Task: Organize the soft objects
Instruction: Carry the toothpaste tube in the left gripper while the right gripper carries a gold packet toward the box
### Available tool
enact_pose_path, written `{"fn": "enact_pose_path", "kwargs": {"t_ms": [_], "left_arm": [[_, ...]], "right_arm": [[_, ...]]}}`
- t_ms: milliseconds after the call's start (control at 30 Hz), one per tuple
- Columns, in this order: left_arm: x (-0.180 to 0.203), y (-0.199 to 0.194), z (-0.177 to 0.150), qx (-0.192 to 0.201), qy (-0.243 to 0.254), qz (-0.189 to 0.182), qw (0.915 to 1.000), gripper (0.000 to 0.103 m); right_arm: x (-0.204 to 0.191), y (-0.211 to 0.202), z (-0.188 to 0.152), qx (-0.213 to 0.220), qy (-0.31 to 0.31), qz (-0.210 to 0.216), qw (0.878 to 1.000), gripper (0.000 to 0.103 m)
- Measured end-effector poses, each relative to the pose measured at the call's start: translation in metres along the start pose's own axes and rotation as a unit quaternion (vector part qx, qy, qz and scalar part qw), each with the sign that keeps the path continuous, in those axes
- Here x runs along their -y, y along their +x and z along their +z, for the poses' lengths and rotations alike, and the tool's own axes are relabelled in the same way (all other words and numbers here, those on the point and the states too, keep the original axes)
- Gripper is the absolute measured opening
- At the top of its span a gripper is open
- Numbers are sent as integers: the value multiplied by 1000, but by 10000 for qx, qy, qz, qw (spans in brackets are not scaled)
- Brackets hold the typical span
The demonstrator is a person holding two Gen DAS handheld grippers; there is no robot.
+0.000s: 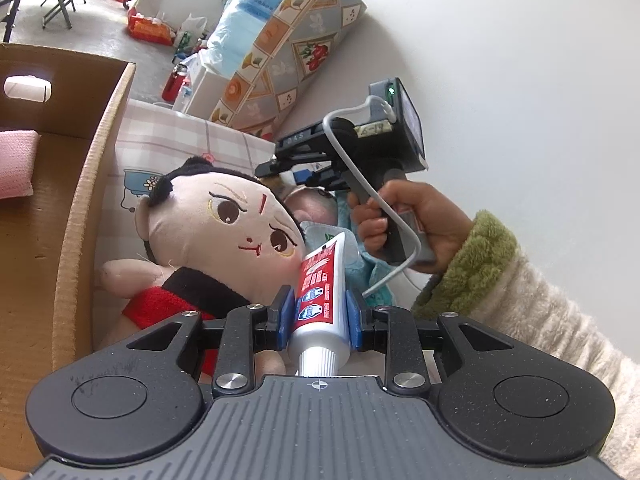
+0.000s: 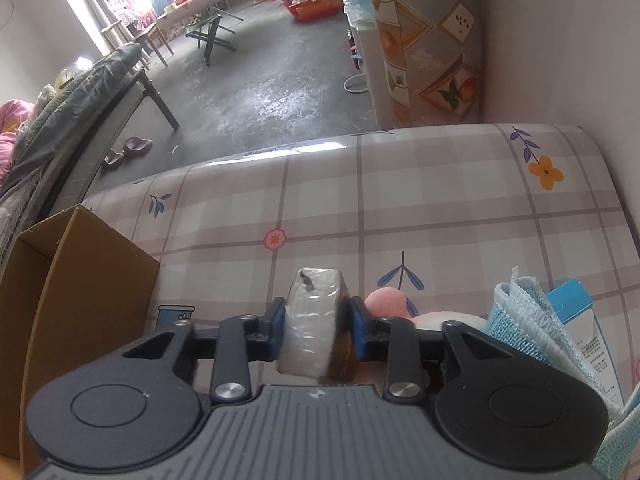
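Note:
My left gripper (image 1: 320, 306) is shut on a red and white toothpaste tube (image 1: 322, 276), cap toward the camera. Just beyond it a plush doll (image 1: 224, 224) with black hair and red clothes lies against the cardboard box (image 1: 92, 200), which holds a pink cloth (image 1: 16, 164). A hand (image 1: 404, 224) holds the right gripper (image 1: 296, 174) over a pile behind the doll. In the right wrist view my right gripper (image 2: 316, 316) is shut on a plastic-wrapped white block (image 2: 312, 300) with a brown side, above the checked tablecloth (image 2: 440, 208).
A light blue cloth (image 2: 520, 320), a blue and white carton (image 2: 580, 312) and a pink round object (image 2: 388, 300) lie at the right. The cardboard box (image 2: 80, 280) stands at the left. A white wall (image 1: 520, 60) borders the table. A rolled patterned mat (image 1: 288, 52) leans beyond.

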State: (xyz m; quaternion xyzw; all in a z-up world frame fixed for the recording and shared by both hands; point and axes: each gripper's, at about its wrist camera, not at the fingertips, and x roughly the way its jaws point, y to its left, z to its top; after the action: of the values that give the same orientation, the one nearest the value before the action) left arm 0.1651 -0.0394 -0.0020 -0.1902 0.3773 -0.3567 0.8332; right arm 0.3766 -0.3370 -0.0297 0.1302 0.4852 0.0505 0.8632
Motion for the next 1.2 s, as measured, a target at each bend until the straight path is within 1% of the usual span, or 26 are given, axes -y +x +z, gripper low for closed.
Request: {"fn": "enact_pose_path", "kwargs": {"t_ms": [100,233,333,500,667,833,900,1000,1100,1200], "left_arm": [[-3,0,4,-32,-113,-58,9999,26],[-10,-4,12,-101,-402,-203,9989,26],[-18,-6,17,-174,-753,-366,9963,26],[-22,-18,23,-103,-1077,-533,9927,26],[-20,-38,26,82,-1177,-557,9914,26],[-23,-69,32,412,-1346,-620,9881,26],[-25,-87,36,620,-1385,-575,9867,26],[-34,-116,44,989,-1430,-405,9839,26],[-44,-146,51,1386,-1390,-79,9805,26],[-59,-167,56,1634,-1418,259,9760,26]], "right_arm": [[-2,-19,-5,225,-9,152,9996,27],[-4,-58,-10,652,-18,421,9970,27],[0,-91,-15,917,58,712,9932,27],[3,-139,-34,1253,95,1156,9853,27],[-6,-175,-49,1485,-54,1458,9781,27],[-30,-203,-54,1649,-286,1807,9692,27],[-43,-209,-53,1669,-385,1979,9651,27],[-67,-212,-51,1658,-511,2299,9576,27],[-95,-206,-46,1568,-628,2598,9508,27],[-128,-188,-38,1337,-719,2864,9460,27]]}}
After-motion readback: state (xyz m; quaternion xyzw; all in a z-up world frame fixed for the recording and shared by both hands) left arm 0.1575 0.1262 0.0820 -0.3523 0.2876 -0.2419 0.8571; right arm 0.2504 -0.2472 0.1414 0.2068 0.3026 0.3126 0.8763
